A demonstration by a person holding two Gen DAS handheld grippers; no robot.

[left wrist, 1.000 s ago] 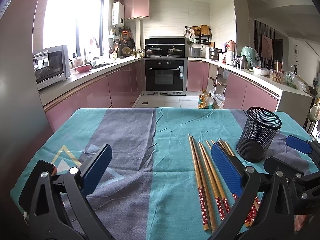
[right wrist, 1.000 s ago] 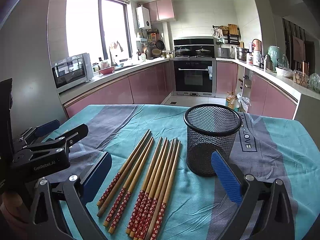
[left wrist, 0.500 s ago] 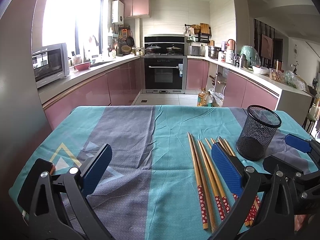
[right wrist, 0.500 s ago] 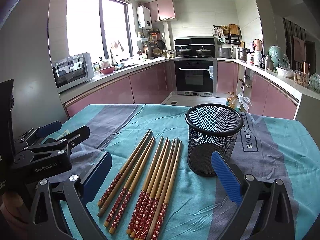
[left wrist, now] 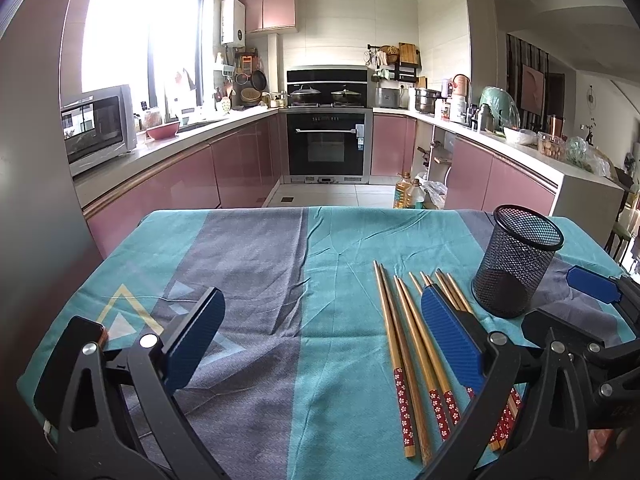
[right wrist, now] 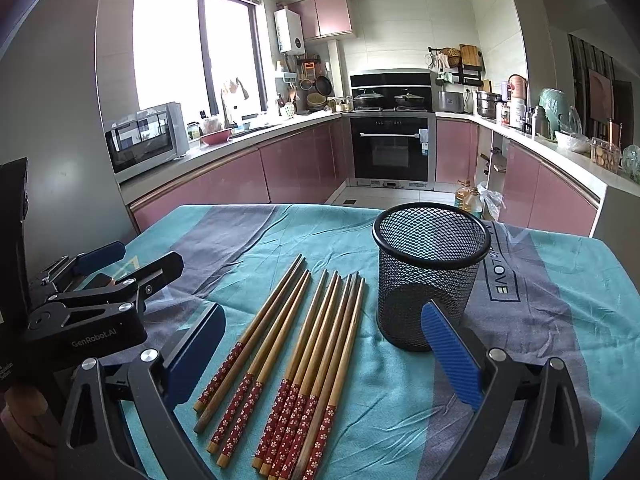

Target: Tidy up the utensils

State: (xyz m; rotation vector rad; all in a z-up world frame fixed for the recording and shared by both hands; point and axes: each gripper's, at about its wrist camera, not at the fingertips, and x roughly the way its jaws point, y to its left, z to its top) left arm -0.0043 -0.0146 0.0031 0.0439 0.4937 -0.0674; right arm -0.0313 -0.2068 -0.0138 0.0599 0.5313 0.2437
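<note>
Several wooden chopsticks (right wrist: 304, 344) with red flowered handles lie side by side on the teal and grey tablecloth; they also show in the left wrist view (left wrist: 412, 344). A black mesh cup (right wrist: 430, 280) stands upright just right of them, empty as far as I see; it also shows in the left wrist view (left wrist: 516, 266). My right gripper (right wrist: 320, 354) is open, low over the chopsticks' handle ends. My left gripper (left wrist: 320, 338) is open and empty over bare cloth left of the chopsticks.
The table (left wrist: 240, 248) ends at a far edge facing the kitchen floor. Pink cabinets, an oven (left wrist: 326, 144) and a microwave (left wrist: 98, 128) stand beyond. The left gripper's body (right wrist: 92, 312) sits close to the left of the right one.
Both views have shifted only slightly; the right gripper has edged a little closer to the cup and chopsticks. Both grippers stay open.
</note>
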